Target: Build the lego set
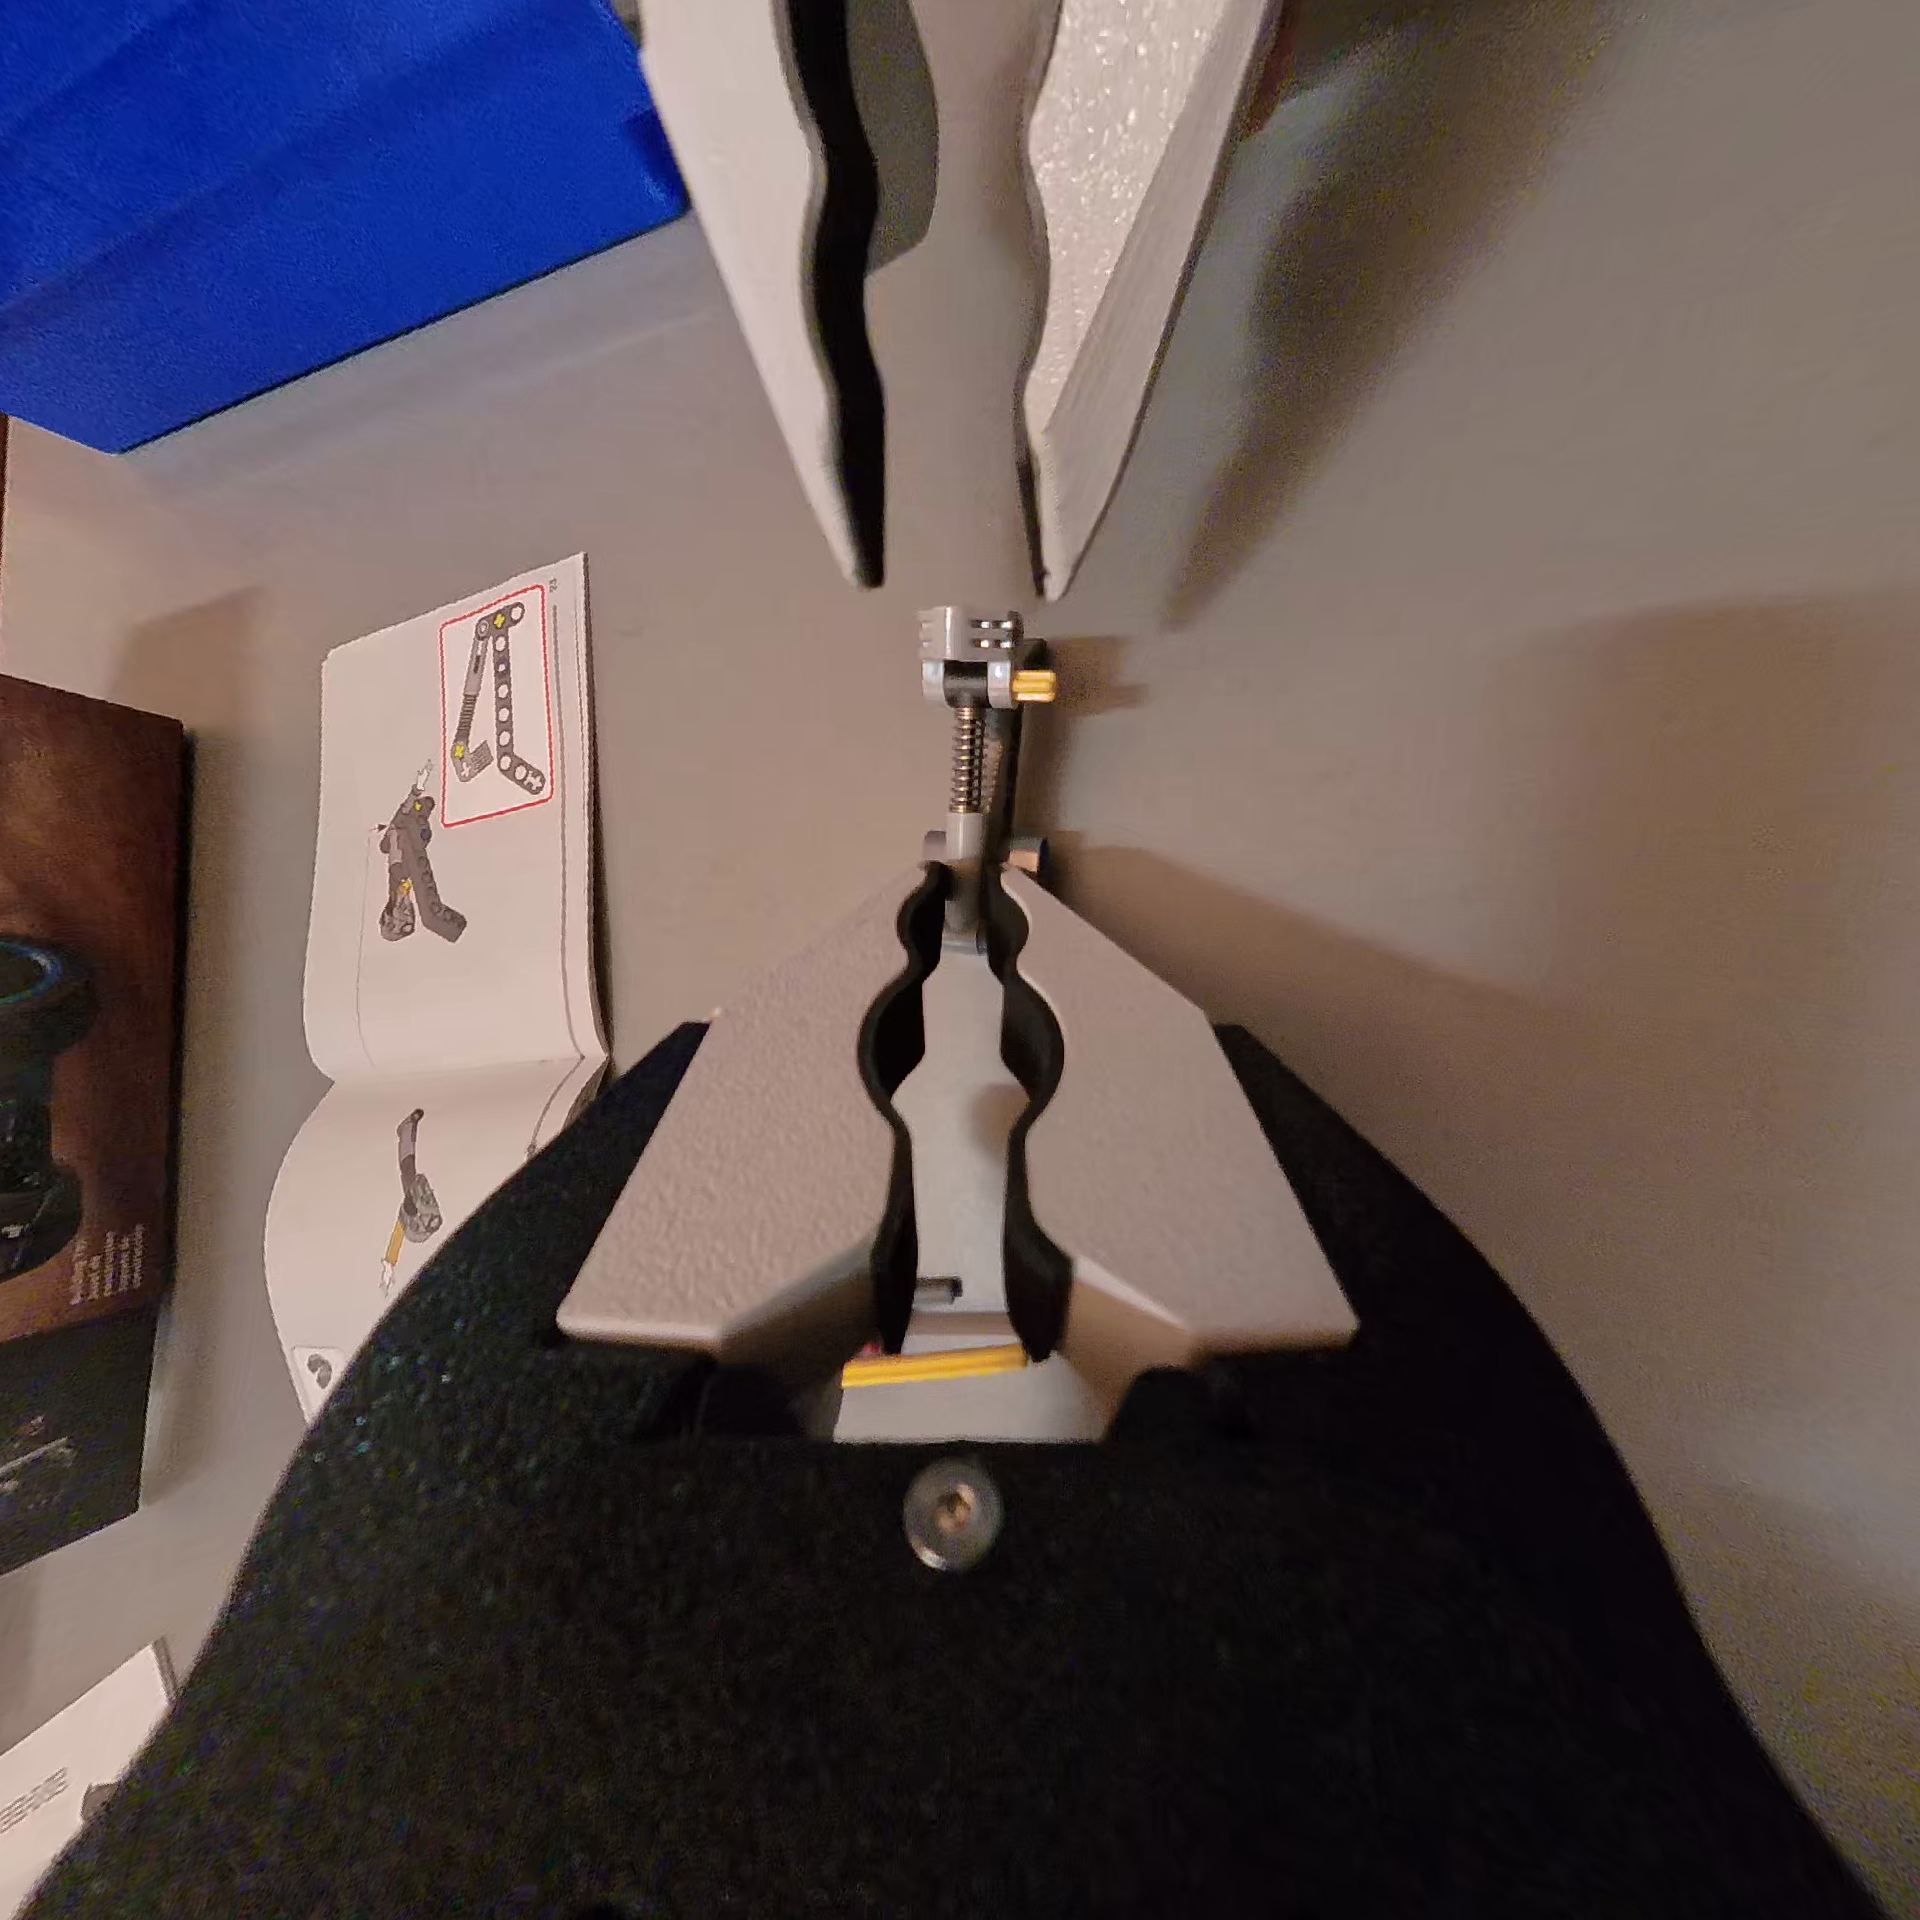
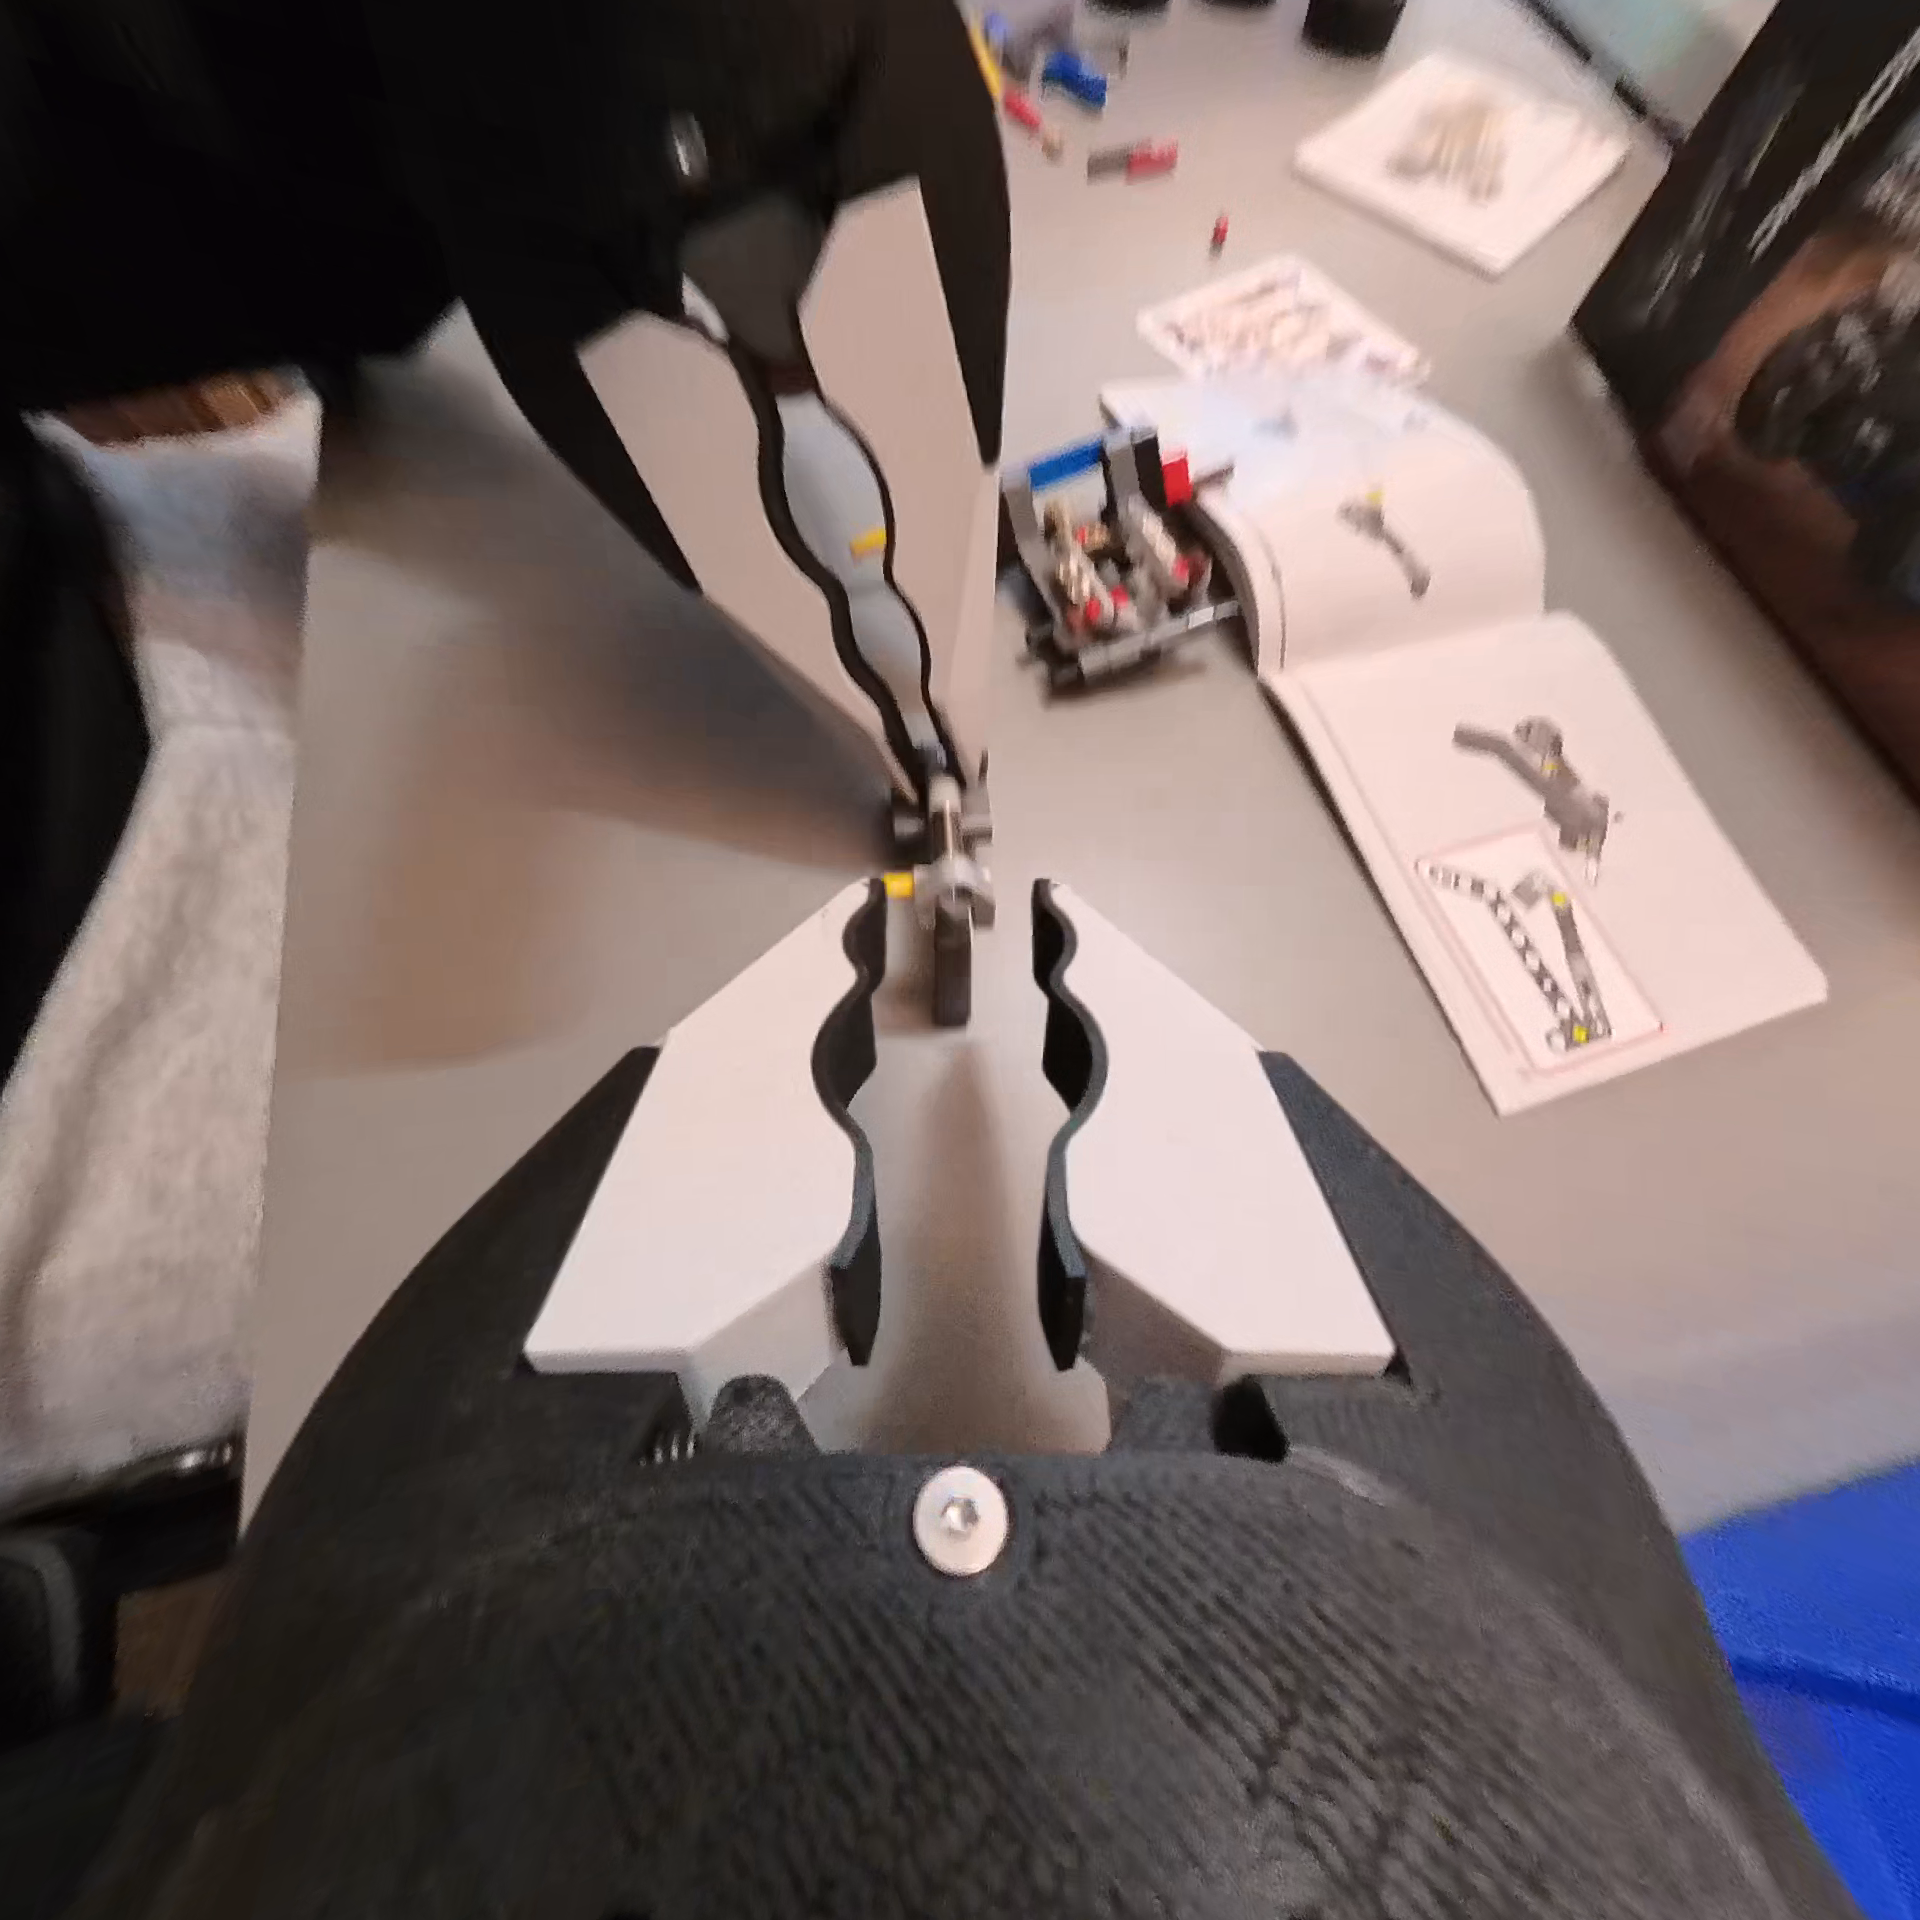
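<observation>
A small grey lego assembly (image 1: pixel 977 665) with a metal spring (image 1: pixel 968 758) and a short yellow axle end (image 1: pixel 1036 683) is held just above the grey table. My left gripper (image 1: pixel 971 888) is shut on its lower grey end. My right gripper (image 1: pixel 961 582) comes from the opposite side, open, with its fingertips just short of the assembly's top block. In the right wrist view the assembly (image 2: pixel 951 878) sits at the mouth of my open right gripper (image 2: pixel 958 896), with a dark part between the fingers. The left gripper (image 2: pixel 935 774) holds it from above.
An open instruction booklet (image 1: pixel 457 831) (image 2: pixel 1507 831) lies beside the work spot. A partly built lego model (image 2: pixel 1122 561) and loose pieces (image 2: pixel 1132 156) sit farther off. A dark box (image 1: pixel 73 1039) (image 2: pixel 1766 364), a blue bin (image 1: pixel 260 208) (image 2: pixel 1818 1610) and a white cloth (image 2: pixel 125 987) border the table. Left tips to right tips: about 5 cm.
</observation>
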A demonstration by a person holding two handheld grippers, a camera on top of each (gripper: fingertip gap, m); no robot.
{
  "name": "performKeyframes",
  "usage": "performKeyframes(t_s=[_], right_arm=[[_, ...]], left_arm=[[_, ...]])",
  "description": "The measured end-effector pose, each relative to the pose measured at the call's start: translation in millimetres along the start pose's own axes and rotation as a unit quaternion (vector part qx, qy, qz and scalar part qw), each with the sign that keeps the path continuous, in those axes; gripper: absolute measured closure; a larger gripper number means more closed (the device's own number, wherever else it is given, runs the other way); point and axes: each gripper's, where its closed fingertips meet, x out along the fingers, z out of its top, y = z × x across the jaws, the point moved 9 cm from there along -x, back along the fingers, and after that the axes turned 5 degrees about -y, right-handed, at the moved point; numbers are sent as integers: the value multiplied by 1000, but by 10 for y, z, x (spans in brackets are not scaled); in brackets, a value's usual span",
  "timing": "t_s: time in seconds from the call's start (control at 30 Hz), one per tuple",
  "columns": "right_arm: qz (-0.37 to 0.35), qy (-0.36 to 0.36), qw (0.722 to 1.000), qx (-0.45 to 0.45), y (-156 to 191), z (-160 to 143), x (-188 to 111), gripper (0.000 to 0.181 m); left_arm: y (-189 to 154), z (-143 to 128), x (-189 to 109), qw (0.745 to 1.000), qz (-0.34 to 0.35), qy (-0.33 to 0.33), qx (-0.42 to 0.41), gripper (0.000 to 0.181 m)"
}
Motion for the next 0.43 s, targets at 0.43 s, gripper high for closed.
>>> performKeyframes(t_s=[0.43], right_arm=[[12, 33, 999, 10, -33, -141, 101, 167]], left_arm=[[-8, -29, -14, 1000, -4, -17, -12, 177]])
